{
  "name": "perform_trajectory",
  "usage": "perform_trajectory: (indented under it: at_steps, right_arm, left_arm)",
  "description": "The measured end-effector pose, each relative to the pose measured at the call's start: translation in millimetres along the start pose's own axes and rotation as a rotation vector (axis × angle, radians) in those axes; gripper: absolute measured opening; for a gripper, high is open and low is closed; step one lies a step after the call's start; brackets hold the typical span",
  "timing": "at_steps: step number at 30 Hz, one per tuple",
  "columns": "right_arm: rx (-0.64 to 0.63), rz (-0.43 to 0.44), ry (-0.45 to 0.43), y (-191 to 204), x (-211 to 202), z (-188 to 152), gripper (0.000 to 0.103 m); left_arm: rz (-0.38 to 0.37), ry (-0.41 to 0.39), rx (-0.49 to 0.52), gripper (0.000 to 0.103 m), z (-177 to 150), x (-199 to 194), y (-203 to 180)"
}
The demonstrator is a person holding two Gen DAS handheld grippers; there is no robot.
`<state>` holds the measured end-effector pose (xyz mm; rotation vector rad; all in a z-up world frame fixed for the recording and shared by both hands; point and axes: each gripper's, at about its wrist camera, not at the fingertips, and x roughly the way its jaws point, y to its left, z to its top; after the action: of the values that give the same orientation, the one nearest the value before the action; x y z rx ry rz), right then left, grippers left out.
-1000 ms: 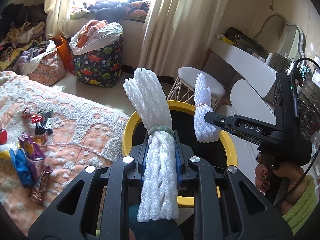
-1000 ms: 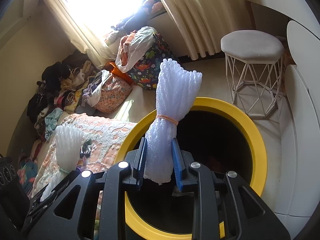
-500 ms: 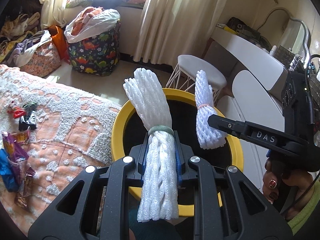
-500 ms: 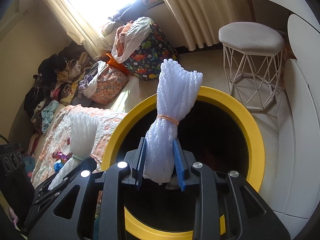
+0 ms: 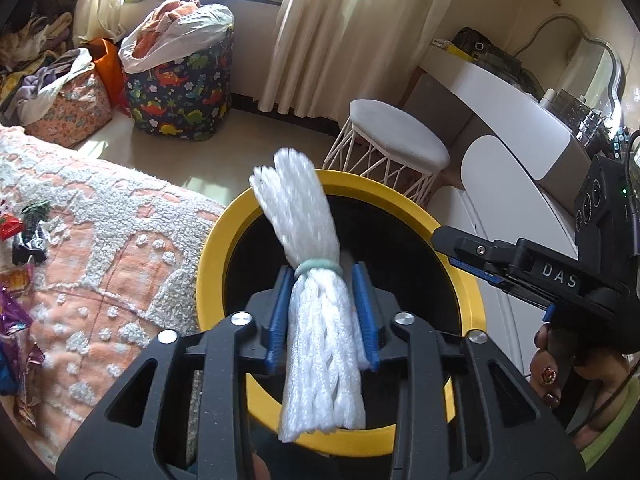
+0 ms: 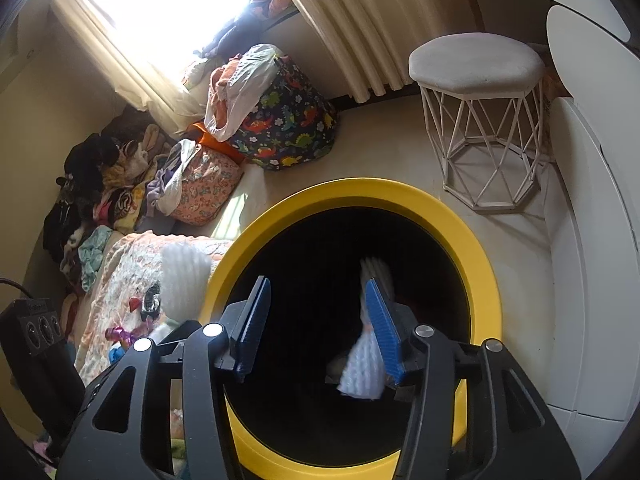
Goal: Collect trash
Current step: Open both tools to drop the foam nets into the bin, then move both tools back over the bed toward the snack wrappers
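Foam net (image 5: pixel 320 320) stands between your left gripper's (image 5: pixel 322 280) opening jaws, pads just clear of it, above the yellow-rimmed bin (image 5: pixel 466 276). Your right gripper (image 6: pixel 318 292) is opening, released; its net (image 6: pixel 370 344) is inside the bin, blurred.

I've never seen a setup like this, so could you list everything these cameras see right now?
Bin: one, yellow rim, black inside, on the floor by the bed.
Foam nets: two, white; one between the left gripper's pads, one dropping into the bin.
Bed: one, orange and white cover.
Wrappers: several, mixed colours, on the bed.
Stool: one, white wire frame, grey seat.
Baskets: two, dinosaur print and pink, full of clothes, by the curtains.
Desk: one, white.
Left gripper: black, blue pads, jaws opening.
Right gripper: same, jaws opening, nothing held.
Hand: one, holding the right gripper.
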<state>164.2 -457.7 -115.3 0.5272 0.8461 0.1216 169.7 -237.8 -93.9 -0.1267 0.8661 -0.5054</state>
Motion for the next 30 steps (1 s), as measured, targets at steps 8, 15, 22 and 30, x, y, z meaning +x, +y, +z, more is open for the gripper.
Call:
perform_trajectory:
  at_steps: [8,15,22,30]
  right_arm:
    - [0.007,-0.020,-0.060,-1,-8,3,0.068]
    - [-0.010,-0.015,-0.114,6,-14,5,0.074]
    - [-0.043,0.002,-0.142,18,-16,3,0.074]
    - [-0.095,0.059,-0.166,39,-20,2,0.075]
  left_arm:
    - [0.022,-0.061,-0.018,0.092,2,-19,3]
    - [0.093,-0.106,-0.001,0.092,-6,-41,7]
    - [0.146,-0.151,-0.020,0.092,-8,-61,19]
    - [0.182,-0.198,-0.054,0.092,-10,-83,35]
